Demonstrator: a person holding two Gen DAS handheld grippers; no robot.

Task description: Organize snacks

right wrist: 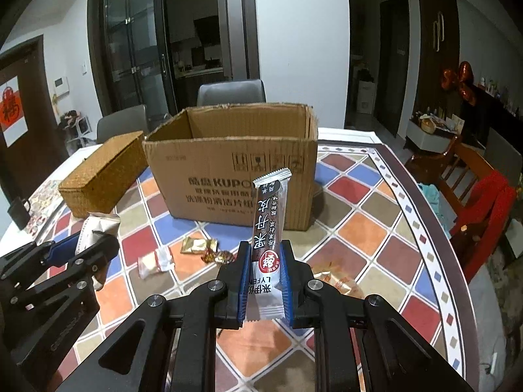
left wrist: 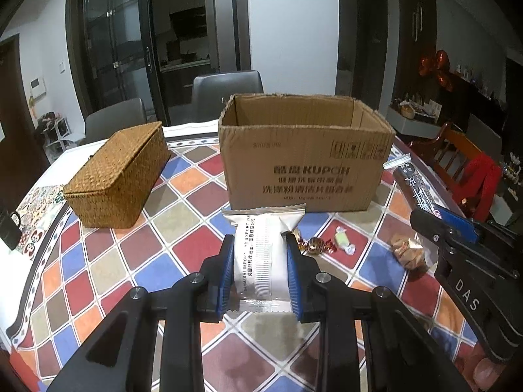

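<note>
Snacks are being gathered on a surface (left wrist: pixel 108 261) covered in a cloth of red, blue, orange and grey diamond tiles. Largest is an open brown cardboard box (left wrist: pixel 304 170) with printed lettering, standing upright near the middle, flaps gone. To its left, apart from it, lies a closed woven wicker box (left wrist: pixel 117 176).

The left claw (left wrist: pixel 261 261) is closed on a white and silver pillow-shaped snack packet (left wrist: pixel 261 248), held in front of the box's near wall. The right claw (right wrist: pixel 263 268) grips a long dark brown snack bar wrapper (right wrist: pixel 269 222) by its lower end, so most of it stands free above the blue pads.

Loose on the cloth before the box lie small wrapped candies: a gold and red one (left wrist: pixel 315 245), a pale green one (left wrist: pixel 343 240), and a crumpled tan wrapper (left wrist: pixel 408 251).

Risks, as a judgement: the tall bar could pivot or slide in its low grip while lifted over the box rim. Either packet might catch the box's near wall and nudge the light box away. With both claws close together, they could also bump at the opening.
</note>
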